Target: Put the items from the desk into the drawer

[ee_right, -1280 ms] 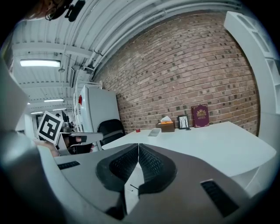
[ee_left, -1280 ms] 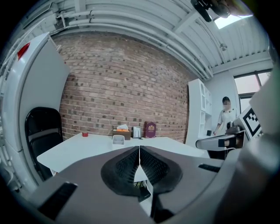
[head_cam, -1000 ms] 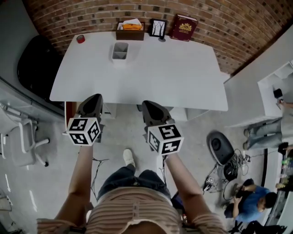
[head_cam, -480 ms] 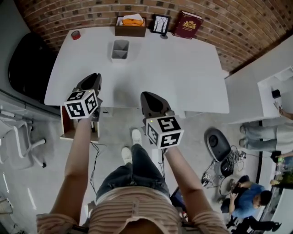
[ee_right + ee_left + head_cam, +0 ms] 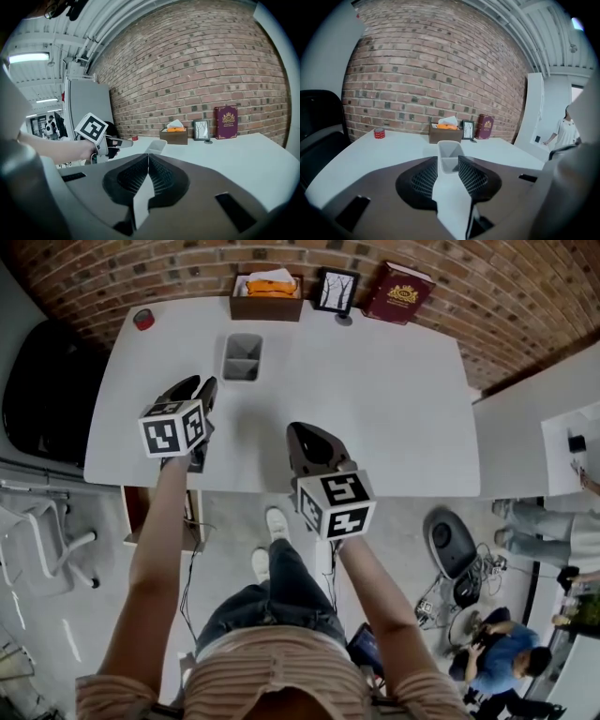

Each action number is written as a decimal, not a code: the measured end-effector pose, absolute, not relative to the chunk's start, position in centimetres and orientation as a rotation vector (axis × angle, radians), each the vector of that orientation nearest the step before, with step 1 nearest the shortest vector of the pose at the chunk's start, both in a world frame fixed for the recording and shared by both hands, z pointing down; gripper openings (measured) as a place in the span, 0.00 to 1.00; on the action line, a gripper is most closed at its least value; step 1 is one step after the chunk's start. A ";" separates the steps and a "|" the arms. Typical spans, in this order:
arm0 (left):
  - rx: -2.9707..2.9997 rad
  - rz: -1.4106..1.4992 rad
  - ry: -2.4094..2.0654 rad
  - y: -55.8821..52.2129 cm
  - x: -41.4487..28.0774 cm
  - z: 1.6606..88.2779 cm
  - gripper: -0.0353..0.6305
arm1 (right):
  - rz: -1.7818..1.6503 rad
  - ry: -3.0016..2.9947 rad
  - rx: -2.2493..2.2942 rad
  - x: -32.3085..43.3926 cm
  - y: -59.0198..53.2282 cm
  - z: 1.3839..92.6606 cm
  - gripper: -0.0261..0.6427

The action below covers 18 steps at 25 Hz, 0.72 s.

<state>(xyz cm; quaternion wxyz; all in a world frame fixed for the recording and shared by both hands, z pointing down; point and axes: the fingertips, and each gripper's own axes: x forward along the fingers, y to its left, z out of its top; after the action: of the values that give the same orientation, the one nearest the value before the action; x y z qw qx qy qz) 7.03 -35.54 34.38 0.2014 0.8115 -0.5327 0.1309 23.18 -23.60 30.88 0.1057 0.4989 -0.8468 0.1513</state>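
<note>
L tongs [image 5: 195, 387]: released, jaws apart w/ nothing gripped; over desk's left part, pointed at pen holder, short of it.
R tongs [image 5: 302, 430]: clenched on nothing, jaws pressed together; over desk's near edge, approx mid.
Desk [image 5: 375, 399]: white, set against brick wall.
Pen holder [image 5: 243, 357]: grey, 2 compartments, upright; left-centre of desk, just ahead of L tongs, showing thru their gap in left gripper view.
Tape roll [image 5: 143, 320]: red, far-left corner of desk.
Tissue box [image 5: 267, 296]: brown, orange + white on top; back edge by wall.
Photo frame [image 5: 336, 292]: upright, just right of tissue box.
Book [image 5: 398, 293]: dark red, gold emblem, standing at wall, right of frame.
Cabinet [image 5: 155, 517]: red-brown, below desk's left near edge; drawer state can't tell.
</note>
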 end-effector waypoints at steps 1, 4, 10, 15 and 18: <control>2.257 0.391 -1.482 -36.7 7.3 35.0 0.24 | 0.459 -2.491 1.467 23.3 -24.7 31.2 0.06; 2.226 0.463 -1.464 -39.7 8.1 36.9 0.24 | 0.498 -2.473 1.461 23.7 -27.6 32.2 0.06; 2.176 0.582 -1.430 -43.9 9.0 40.6 0.25 | 0.559 -2.443 1.434 24.3 -31.7 34.3 0.06; 2.130 0.665 -1.401 -45.8 9.4 43.6 0.25 | 0.600 -2.428 1.419 24.7 -33.8 35.9 0.06; 2.098 0.689 -1.403 -46.4 9.6 44.5 0.25 | 0.613 -2.425 1.408 25.0 -34.7 36.6 0.06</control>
<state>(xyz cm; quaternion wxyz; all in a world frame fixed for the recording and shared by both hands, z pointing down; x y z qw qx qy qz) 9.58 -46.42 44.47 0.2597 0.7743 -0.5179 0.2544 24.99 -34.66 36.55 0.1351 0.4860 -0.8371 0.2118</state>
